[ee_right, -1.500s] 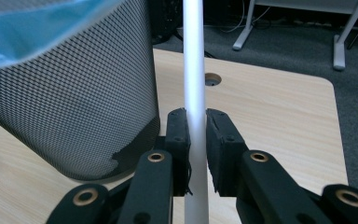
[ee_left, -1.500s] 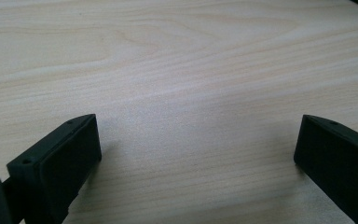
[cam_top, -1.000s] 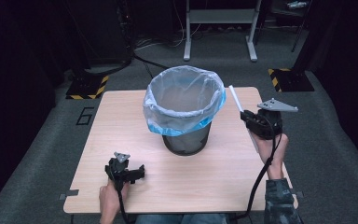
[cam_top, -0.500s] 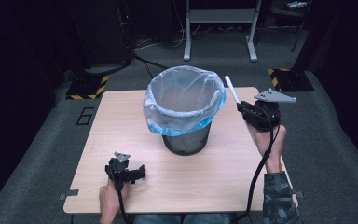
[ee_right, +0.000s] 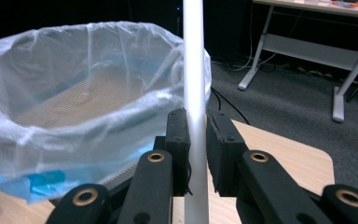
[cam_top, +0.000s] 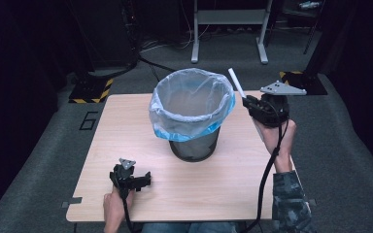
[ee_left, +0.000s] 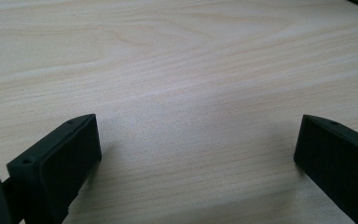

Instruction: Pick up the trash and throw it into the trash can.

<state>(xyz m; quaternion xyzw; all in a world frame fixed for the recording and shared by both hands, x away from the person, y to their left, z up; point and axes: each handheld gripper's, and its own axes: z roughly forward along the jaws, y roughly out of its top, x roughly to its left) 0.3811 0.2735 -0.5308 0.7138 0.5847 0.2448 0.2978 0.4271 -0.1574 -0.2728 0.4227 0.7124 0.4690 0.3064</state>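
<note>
White plastic stick [ee_right: 194, 70] is clamped in the right gripper [ee_right: 196, 135] beside the black mesh bin [cam_top: 194, 148]; dropping in remains. Left gripper [ee_left: 198, 149] is spread, empty.

"6" on the floor [cam_top: 88, 120]

Grey carpet floor [cam_top: 39, 145], dark room. Grey metal frame [cam_top: 228, 19] at back, cables [cam_top: 150, 63] on floor, hazard-striped plates [cam_top: 90, 90].
</note>
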